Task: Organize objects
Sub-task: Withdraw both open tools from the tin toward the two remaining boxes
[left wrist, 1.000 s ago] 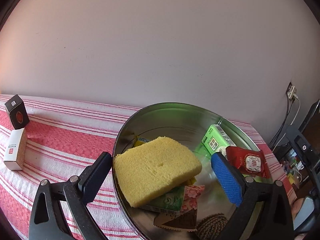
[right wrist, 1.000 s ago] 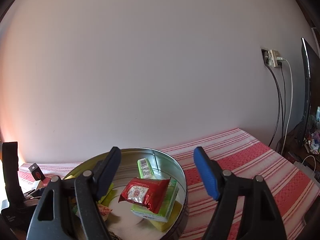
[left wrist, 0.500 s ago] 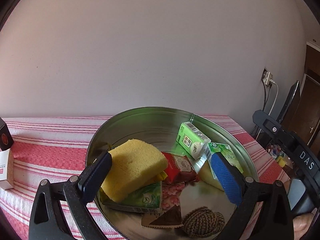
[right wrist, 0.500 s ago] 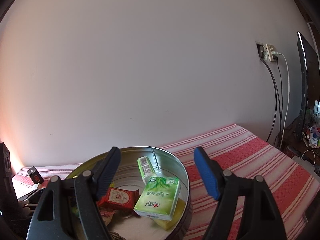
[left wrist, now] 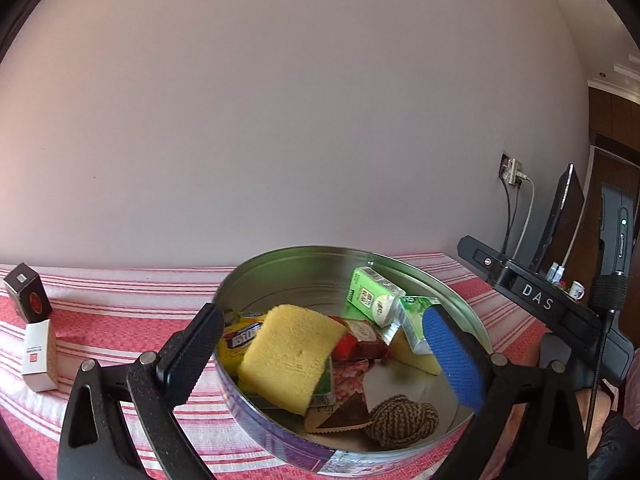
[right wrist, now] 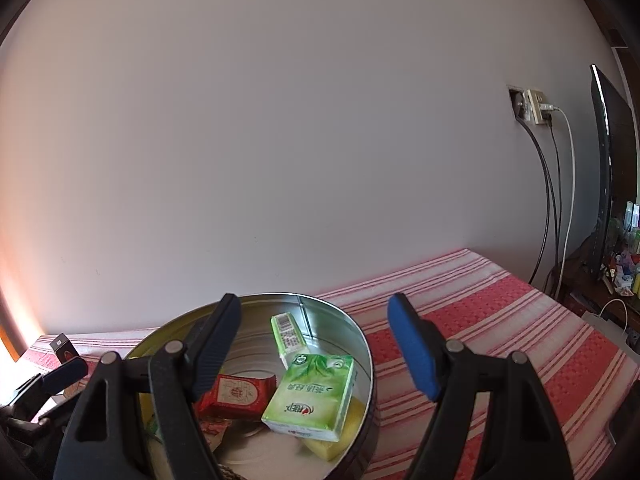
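Hovering wide-jawed, both grippers (left wrist: 320,354) (right wrist: 314,340) hold nothing above the tin (left wrist: 304,272).

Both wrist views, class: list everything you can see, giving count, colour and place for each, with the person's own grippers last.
Round tin: one, silver, on the striped cloth.
Sponge: one, yellow, inside the tin, on top of packets at its left.
Tissue pack: one, green, inside the tin at its right.
Small carton: one, green and white, leaning at the tin's back wall.
Red packet: one, red, mid-tin.
Yarn ball: one, brown, at the tin's front.
Black box: one, black, far left on the cloth.
White box: one, white, just in front of the black box.
Tablecloth: one, red and white stripes.
Left gripper: one, open, over the tin.
Right gripper: one, open, above the tin's right rim.
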